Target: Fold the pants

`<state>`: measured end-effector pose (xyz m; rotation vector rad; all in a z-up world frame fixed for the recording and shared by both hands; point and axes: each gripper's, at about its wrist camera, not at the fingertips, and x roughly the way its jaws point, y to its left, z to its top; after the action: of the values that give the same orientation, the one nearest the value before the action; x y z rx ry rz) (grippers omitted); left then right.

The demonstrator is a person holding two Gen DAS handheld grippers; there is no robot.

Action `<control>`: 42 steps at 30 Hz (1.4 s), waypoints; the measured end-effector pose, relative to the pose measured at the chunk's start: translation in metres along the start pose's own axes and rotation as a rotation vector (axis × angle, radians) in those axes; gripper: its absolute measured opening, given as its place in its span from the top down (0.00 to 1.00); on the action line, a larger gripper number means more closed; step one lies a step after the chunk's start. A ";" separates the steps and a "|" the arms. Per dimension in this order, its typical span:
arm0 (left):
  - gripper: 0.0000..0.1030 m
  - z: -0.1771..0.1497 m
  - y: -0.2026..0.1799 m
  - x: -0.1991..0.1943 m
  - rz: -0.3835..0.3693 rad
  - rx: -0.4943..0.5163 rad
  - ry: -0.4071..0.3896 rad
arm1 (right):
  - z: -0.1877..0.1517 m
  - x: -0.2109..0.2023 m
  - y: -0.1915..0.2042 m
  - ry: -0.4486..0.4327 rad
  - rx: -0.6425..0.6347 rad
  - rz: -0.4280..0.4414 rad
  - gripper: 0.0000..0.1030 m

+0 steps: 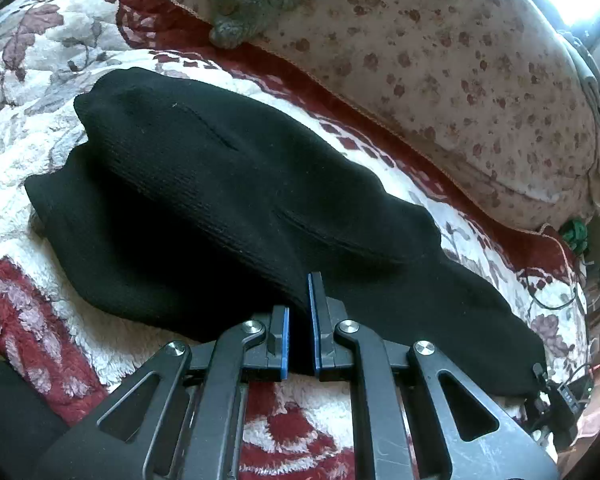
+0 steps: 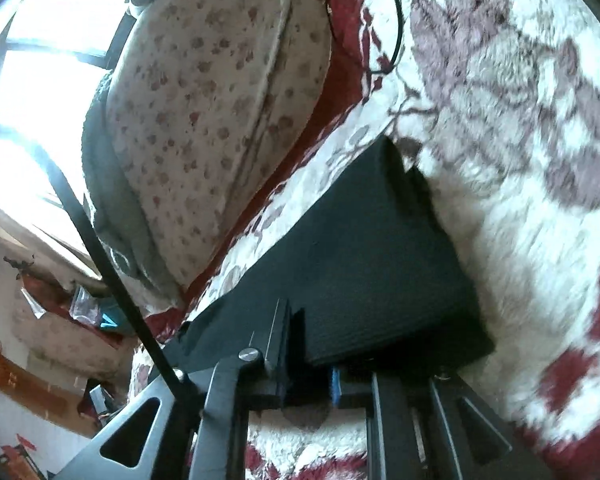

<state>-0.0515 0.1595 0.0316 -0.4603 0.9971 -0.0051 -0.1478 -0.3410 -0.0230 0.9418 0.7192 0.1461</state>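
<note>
Black pants [image 1: 228, 184] lay part-folded on the floral blanket [image 1: 40, 60] near its red border, left gripper [image 1: 299, 320] pinching a fold, right gripper [image 2: 312, 344] apparently clamping their edge, presumably to carry that layer over

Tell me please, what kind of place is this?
Probably a bedroom in a home: black pants lie on a fluffy red-and-white floral blanket, a spotted pillow sits behind, and a bright window lights it.
</note>
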 end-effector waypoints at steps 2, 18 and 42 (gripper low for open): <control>0.93 -0.001 0.002 0.003 0.002 -0.013 0.006 | -0.001 0.001 -0.001 0.017 -0.007 -0.003 0.89; 0.89 -0.005 0.021 -0.019 -0.043 -0.082 -0.027 | -0.013 -0.006 0.015 0.076 -0.035 -0.078 0.74; 0.52 0.061 0.125 -0.027 -0.035 -0.317 -0.073 | -0.219 0.208 0.306 0.443 -1.157 0.194 0.58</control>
<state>-0.0423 0.3010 0.0344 -0.7627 0.9214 0.1396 -0.0686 0.0788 0.0294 -0.1528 0.7801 0.8603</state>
